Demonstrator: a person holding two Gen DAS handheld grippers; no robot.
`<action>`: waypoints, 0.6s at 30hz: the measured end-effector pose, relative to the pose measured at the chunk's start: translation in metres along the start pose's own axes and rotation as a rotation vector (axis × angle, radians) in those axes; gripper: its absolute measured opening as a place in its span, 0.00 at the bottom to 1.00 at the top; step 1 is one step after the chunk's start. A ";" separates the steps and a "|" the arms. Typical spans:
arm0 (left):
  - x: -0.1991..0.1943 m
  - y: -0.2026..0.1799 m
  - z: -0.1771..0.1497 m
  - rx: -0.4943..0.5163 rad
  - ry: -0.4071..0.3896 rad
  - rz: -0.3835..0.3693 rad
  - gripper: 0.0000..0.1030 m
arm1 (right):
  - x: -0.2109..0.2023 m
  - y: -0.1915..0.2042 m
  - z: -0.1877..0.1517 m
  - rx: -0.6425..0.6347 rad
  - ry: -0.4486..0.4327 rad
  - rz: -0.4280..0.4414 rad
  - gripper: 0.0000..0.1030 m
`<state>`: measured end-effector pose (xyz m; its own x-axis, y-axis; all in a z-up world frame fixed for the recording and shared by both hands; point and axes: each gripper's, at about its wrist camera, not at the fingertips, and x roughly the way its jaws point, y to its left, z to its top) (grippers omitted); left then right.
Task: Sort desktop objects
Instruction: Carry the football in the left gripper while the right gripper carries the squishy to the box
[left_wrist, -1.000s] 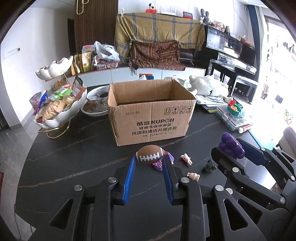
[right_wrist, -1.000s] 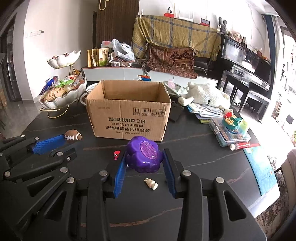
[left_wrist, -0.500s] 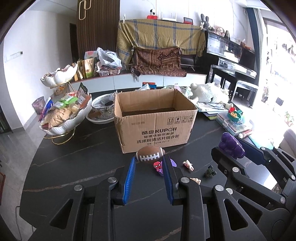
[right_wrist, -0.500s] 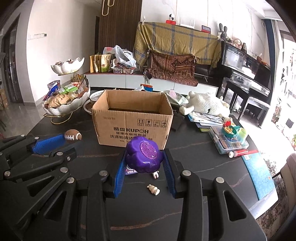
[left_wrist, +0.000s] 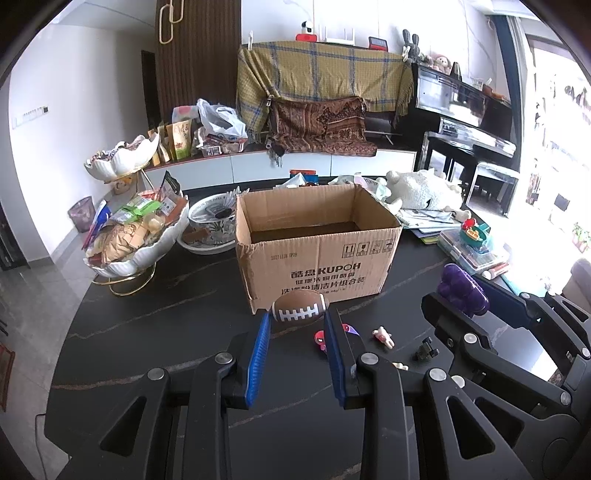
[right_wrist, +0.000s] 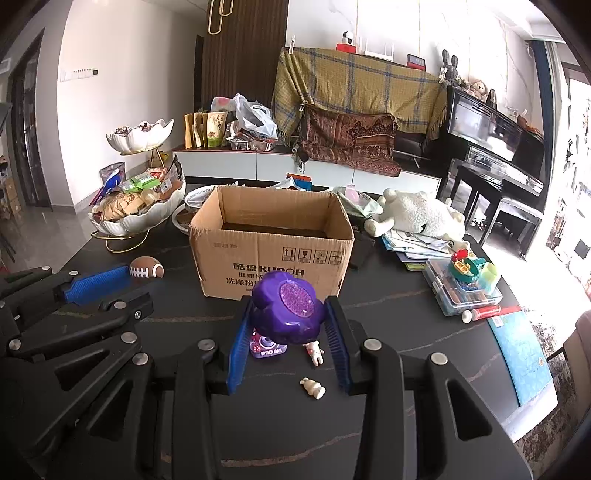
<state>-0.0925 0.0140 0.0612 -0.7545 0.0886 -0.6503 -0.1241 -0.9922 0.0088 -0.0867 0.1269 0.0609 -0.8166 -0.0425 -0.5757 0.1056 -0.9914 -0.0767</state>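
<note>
My left gripper (left_wrist: 300, 317) is shut on a small brown toy football (left_wrist: 300, 308), held above the dark table in front of an open cardboard box (left_wrist: 317, 254). My right gripper (right_wrist: 289, 314) is shut on a purple flower-shaped toy (right_wrist: 286, 310), also raised before the box (right_wrist: 271, 254). In the right wrist view the football (right_wrist: 147, 267) and the left gripper's blue pad show at the left. The purple toy (left_wrist: 461, 288) appears at the right of the left wrist view. The box looks empty inside.
On the table below lie a Spider-Man toy (right_wrist: 266, 346), two small pale figures (right_wrist: 313, 387), and a tiny dark car (left_wrist: 424, 349). A white shell bowl of snacks (left_wrist: 133, 236) stands left, a plush sheep (right_wrist: 417, 214) and a plastic case (right_wrist: 461, 288) right.
Both grippers have risen and tilted a little with their toys; the box now sits lower in each view and more of its inside shows. Grips are unchanged.
</note>
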 end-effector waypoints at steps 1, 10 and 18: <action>0.001 0.000 0.002 0.002 -0.001 -0.001 0.26 | 0.001 -0.001 0.001 0.000 -0.001 -0.001 0.34; 0.010 0.003 0.016 0.005 -0.008 0.002 0.26 | 0.010 -0.003 0.014 -0.002 -0.010 -0.004 0.34; 0.025 0.005 0.029 -0.002 -0.004 0.004 0.26 | 0.024 -0.005 0.026 0.005 -0.009 0.004 0.34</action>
<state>-0.1308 0.0134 0.0671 -0.7579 0.0845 -0.6469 -0.1197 -0.9928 0.0104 -0.1217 0.1279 0.0679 -0.8211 -0.0472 -0.5688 0.1060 -0.9918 -0.0708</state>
